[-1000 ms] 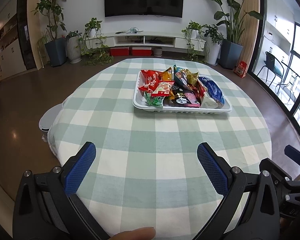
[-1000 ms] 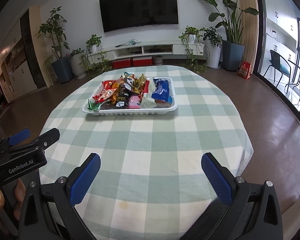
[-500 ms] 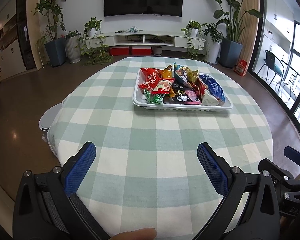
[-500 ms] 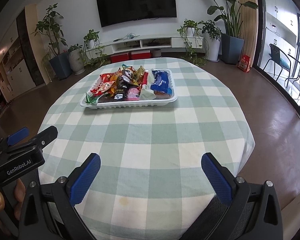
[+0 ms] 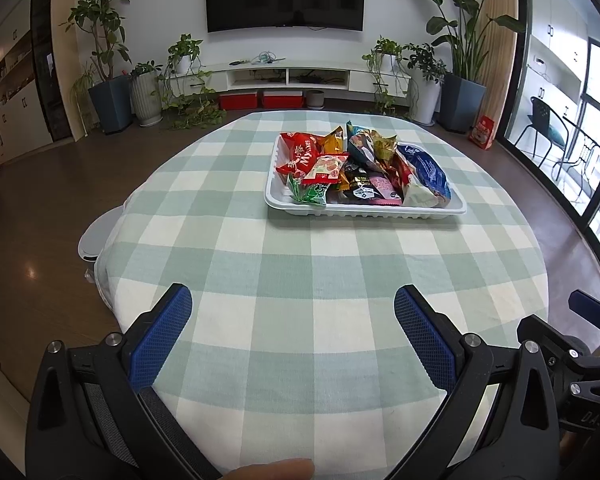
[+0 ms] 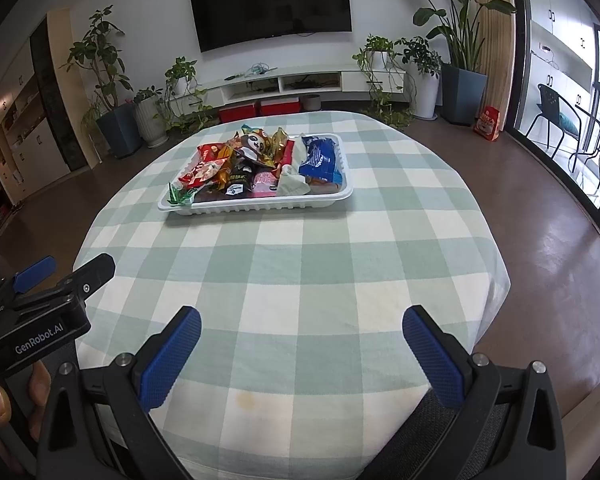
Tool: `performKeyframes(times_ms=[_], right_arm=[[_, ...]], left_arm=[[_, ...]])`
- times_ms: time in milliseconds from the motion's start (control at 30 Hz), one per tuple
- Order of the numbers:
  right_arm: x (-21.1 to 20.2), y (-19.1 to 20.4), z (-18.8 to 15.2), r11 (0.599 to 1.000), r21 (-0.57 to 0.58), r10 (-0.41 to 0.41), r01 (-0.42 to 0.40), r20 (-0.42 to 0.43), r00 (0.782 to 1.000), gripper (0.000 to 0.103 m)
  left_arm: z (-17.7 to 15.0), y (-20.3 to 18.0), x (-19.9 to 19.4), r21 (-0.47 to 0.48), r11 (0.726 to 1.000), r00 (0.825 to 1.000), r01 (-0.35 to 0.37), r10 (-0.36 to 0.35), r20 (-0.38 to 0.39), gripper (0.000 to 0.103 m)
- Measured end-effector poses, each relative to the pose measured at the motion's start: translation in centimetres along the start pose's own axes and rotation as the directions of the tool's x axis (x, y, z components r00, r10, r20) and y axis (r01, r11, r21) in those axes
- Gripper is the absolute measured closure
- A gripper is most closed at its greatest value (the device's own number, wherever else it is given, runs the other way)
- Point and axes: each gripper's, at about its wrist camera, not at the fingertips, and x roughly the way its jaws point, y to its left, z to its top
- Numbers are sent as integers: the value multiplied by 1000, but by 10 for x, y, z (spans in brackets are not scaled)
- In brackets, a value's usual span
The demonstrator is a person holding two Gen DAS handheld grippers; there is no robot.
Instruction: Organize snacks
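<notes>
Left gripper [image 5: 292, 320] is hovering over the near edge of the table [image 5: 284, 280], jaws spread wide, gripping nothing. Right gripper [image 6: 302, 334] is hanging likewise, released and bare. Snacks [image 5: 360, 168] are all lying heaped in the white tray [image 5: 364, 212] at the far side of the table, well apart from both grippers; no packet is showing on the cloth. Heap fits either a tray filled and finished or a pile waiting for sorting; the scene is not settling which. Packets are looking crinkly and glossy: foil, plastic film, pillow shapes, overlapping loosely. Tray is reading as thin ribbed plastic, rectangular, shallow-walled. Checked green-and-white tablecloth [image 6: 300, 264] is looking soft, woven, slightly rumpled.
</notes>
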Motion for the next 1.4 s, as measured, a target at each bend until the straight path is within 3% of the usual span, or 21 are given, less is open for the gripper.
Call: performKeyframes(times_ms=[1400], right_arm=[[2,-3,-6,1000,3,-4,4,-10,1000,0]], left_arm=[[-1,1,2,2,1000,1000,-5,5,-1,0]])
